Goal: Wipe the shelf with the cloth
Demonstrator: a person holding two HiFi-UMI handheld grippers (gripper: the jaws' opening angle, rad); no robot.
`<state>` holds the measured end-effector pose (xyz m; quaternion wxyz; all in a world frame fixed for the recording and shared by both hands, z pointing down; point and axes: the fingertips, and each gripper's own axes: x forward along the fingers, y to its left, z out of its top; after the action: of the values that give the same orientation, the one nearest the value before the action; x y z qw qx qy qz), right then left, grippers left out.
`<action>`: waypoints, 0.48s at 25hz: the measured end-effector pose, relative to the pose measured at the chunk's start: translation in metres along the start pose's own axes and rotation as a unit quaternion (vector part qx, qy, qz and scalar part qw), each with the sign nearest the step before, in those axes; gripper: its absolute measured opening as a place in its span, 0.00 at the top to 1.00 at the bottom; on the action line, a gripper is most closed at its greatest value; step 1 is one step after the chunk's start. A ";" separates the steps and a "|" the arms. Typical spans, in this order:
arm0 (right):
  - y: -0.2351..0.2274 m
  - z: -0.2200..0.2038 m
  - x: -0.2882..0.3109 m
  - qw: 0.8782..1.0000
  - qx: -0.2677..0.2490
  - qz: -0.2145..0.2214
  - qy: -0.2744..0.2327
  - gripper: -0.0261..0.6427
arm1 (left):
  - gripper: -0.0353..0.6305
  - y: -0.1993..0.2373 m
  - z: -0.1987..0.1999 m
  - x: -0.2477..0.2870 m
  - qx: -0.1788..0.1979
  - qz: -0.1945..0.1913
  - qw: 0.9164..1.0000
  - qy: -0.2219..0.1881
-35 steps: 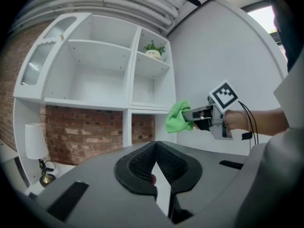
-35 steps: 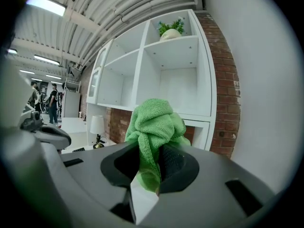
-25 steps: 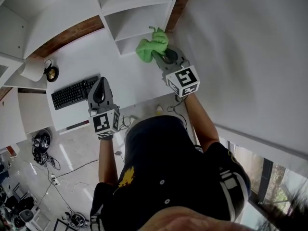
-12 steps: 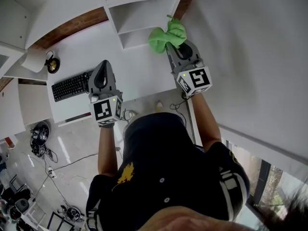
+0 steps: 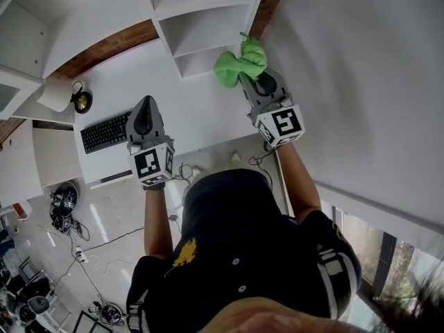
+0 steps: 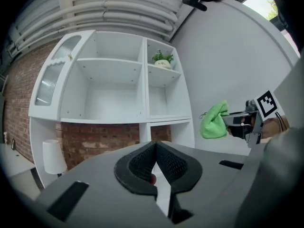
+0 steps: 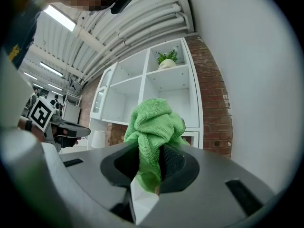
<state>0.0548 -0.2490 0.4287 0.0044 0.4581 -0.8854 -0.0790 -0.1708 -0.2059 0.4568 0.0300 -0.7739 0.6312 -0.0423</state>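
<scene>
A bunched green cloth (image 5: 239, 64) (image 7: 153, 129) hangs from my right gripper (image 5: 251, 82), whose jaws are shut on it. It is held in the air in front of the white cubby shelf unit (image 5: 201, 26) (image 7: 161, 96), near its lower right compartments, not touching a board that I can see. The left gripper view also catches the cloth (image 6: 213, 120) off to the right. My left gripper (image 5: 144, 115) (image 6: 154, 167) is shut with nothing in it, held lower and left, over the white desk (image 5: 180, 109).
A black keyboard (image 5: 105, 132) lies on the desk at left, with a white lamp (image 5: 54, 97) and a small gold object (image 5: 82, 103) beside it. A potted plant (image 6: 163, 59) stands in the shelf's top right compartment. A plain white wall (image 5: 361, 75) runs along the right.
My right gripper with the cloth rose toward the shelf, then dropped back slightly. My left gripper shifted only a little.
</scene>
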 end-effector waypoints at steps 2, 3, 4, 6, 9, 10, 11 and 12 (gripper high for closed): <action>0.000 0.000 -0.002 1.000 0.004 -0.003 0.000 0.83 | 0.92 0.000 -0.002 -0.001 -0.002 0.000 1.000 0.002; 0.000 0.000 -0.002 1.000 0.004 -0.004 0.000 0.83 | 0.92 -0.001 -0.003 -0.002 -0.002 -0.002 1.000 0.002; 0.001 0.001 -0.002 1.000 0.004 -0.004 0.000 0.83 | 0.92 -0.001 -0.003 -0.002 -0.003 -0.003 1.000 0.003; 0.004 0.002 0.000 1.000 0.002 -0.003 0.000 0.83 | 0.92 -0.002 -0.004 -0.002 -0.004 -0.006 1.000 0.003; 0.006 0.003 0.001 1.000 0.002 -0.002 0.000 0.83 | 0.92 -0.002 -0.004 -0.002 -0.005 -0.008 1.000 0.003; 0.006 0.004 0.001 1.000 0.002 -0.001 0.001 0.83 | 0.92 -0.003 -0.004 -0.002 -0.006 -0.008 1.000 0.003; 0.007 0.004 0.002 1.000 0.000 -0.001 0.001 0.83 | 0.92 -0.003 -0.004 -0.002 -0.006 -0.008 1.000 0.003; 0.007 0.005 0.002 1.000 0.000 0.000 0.001 0.83 | 0.92 -0.003 -0.005 -0.002 -0.006 -0.009 1.000 0.003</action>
<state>0.0475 -0.2456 0.4251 0.0051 0.4586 -0.8851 -0.0791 -0.1691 -0.2032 0.4615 0.0234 -0.7793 0.6248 -0.0413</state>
